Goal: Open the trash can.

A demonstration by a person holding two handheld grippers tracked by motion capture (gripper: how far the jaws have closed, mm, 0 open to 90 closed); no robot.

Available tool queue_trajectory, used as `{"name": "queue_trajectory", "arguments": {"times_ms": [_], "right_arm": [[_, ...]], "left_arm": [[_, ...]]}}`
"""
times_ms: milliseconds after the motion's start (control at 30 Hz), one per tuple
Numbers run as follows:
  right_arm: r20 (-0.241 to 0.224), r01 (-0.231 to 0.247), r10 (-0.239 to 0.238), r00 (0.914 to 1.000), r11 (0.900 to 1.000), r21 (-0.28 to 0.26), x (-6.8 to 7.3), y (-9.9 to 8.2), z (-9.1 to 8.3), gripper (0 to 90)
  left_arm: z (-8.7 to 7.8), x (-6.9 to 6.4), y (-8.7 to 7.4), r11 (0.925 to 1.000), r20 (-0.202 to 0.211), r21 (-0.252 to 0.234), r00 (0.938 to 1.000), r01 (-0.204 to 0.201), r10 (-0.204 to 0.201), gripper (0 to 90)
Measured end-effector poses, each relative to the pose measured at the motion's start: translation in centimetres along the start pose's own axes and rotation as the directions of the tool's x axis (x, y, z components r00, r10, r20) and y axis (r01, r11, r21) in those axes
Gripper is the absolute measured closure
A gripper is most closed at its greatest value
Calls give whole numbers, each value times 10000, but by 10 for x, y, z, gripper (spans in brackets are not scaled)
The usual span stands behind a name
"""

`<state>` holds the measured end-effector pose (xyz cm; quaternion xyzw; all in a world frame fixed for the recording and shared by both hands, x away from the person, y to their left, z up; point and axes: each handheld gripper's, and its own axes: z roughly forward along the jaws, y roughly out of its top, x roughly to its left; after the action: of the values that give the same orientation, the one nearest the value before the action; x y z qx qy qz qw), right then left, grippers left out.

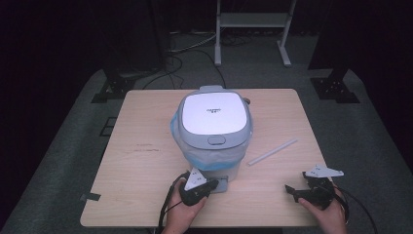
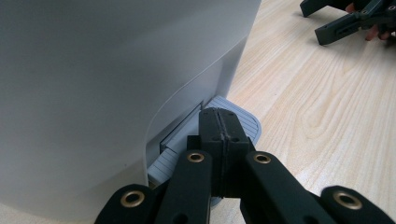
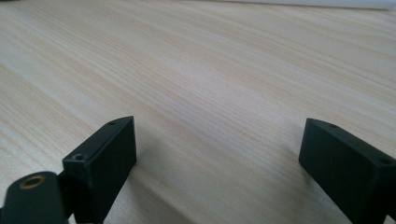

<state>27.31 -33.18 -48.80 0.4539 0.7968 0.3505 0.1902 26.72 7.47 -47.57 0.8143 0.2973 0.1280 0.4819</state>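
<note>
One bin: a grey pedal bin (image 1: 214,131) stands near the middle of the table (image 1: 141,165), a little toward the far edge, its lid (image 1: 213,113) shut.
Bin contents: cannot tell with the lid down; a pale blue bag liner (image 1: 176,127) folds out under the lid rim and shows through the lower body.
Pedal: a ribbed grey foot pedal (image 2: 243,122) juts from the bin's base toward the person's side.
Left gripper: left gripper (image 2: 219,116) has its jaws pressed together with nothing between them, tips resting over the pedal right against the bin's base; the left hand (image 1: 182,214) holds it at the near edge.
Right gripper: right gripper (image 3: 219,154) has its jaws spread wide and holds nothing, only bare wood between them; it sits low by the near right corner in the right hand (image 1: 328,214), well apart from the bin.
Stick: a thin pale stick (image 1: 272,152) lies slantwise on the table to the right of the bin, apart from it.
Open room: wide bare wood lies left of the bin and along the right side.
Writing: small print on the lid, too small to read; faint marks (image 1: 146,147) on the wood at left, unreadable.
</note>
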Motion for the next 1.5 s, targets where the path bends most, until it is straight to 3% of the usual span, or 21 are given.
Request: {"name": "queue_trajectory", "arguments": {"times_ms": [933,1400,1500], "right_arm": [[33,-49,49,10000,10000,7,0,0,0,95],[82,-98,98,9999,10000,-17,0,1,1,101],[44,-283,283,9996,9996,-70,-2,1,-1,123]], "left_arm": [[3,1,-3,9998,48,201,10000,24,-25,900],[7,-1,-2,9978,-110,641,9998,-144,152,900],[7,-1,-2,9976,-157,677,9998,-133,144,900]]}}
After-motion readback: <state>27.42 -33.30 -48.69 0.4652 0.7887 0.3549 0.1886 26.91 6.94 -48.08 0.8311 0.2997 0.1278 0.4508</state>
